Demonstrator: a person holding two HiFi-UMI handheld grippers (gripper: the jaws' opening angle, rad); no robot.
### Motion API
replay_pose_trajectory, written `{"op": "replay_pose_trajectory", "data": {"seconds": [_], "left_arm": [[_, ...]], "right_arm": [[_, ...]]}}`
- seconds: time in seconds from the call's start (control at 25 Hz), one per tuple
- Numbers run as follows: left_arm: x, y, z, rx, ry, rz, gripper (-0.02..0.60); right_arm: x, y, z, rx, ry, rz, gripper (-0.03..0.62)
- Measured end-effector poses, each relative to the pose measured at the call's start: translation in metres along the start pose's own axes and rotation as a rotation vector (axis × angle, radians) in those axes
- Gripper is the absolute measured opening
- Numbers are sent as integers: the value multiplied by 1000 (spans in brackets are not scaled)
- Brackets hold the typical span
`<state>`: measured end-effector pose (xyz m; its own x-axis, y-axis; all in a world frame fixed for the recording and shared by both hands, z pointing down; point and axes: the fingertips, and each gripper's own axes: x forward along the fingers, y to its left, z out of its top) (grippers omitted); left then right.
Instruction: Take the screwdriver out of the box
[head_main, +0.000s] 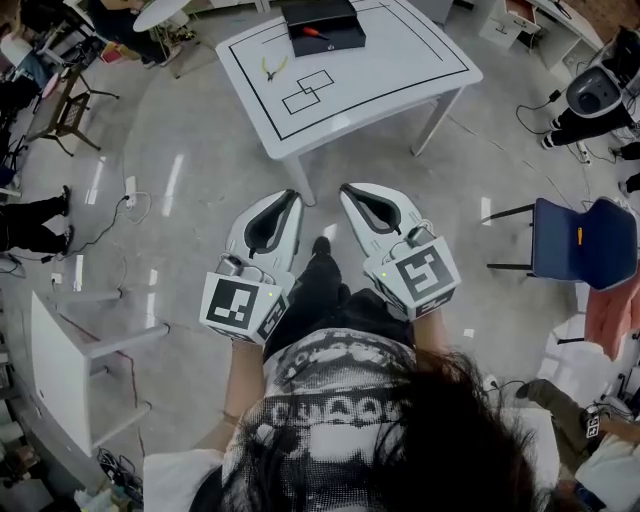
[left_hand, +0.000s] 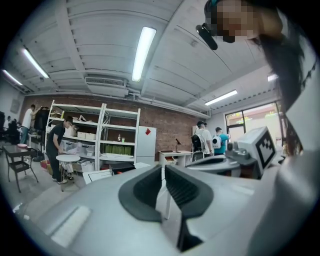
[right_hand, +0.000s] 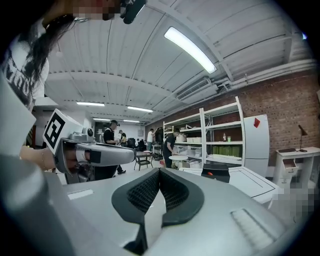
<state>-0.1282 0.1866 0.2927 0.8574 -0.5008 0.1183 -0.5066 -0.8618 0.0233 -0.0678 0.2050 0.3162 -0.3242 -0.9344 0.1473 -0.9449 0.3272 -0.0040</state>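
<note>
Screwdriver (head_main: 314, 33) comes last here, being farthest from us. Nearest, at the lower middle of the head view, we hold the left claw (head_main: 293, 196) and the right claw (head_main: 345, 190) side by side above the floor, each with its jaws pressed together and nothing between them. Beyond them, at the top of the frame, stands the white table (head_main: 400, 80). At its far edge sits the black box (head_main: 340, 42), and the red-handled screwdriver lies in it, well apart from both claws.
</note>
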Motion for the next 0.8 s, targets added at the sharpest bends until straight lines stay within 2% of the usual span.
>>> {"op": "replay_pose_trajectory", "data": {"seconds": [0.4, 0.8], "left_arm": [[50, 25, -6, 10, 12, -33, 0], [142, 87, -1, -2, 19, -99, 0]], "right_arm": [[38, -39, -5, 5, -2, -6, 3], [108, -111, -2, 16, 34, -63, 3]]}}
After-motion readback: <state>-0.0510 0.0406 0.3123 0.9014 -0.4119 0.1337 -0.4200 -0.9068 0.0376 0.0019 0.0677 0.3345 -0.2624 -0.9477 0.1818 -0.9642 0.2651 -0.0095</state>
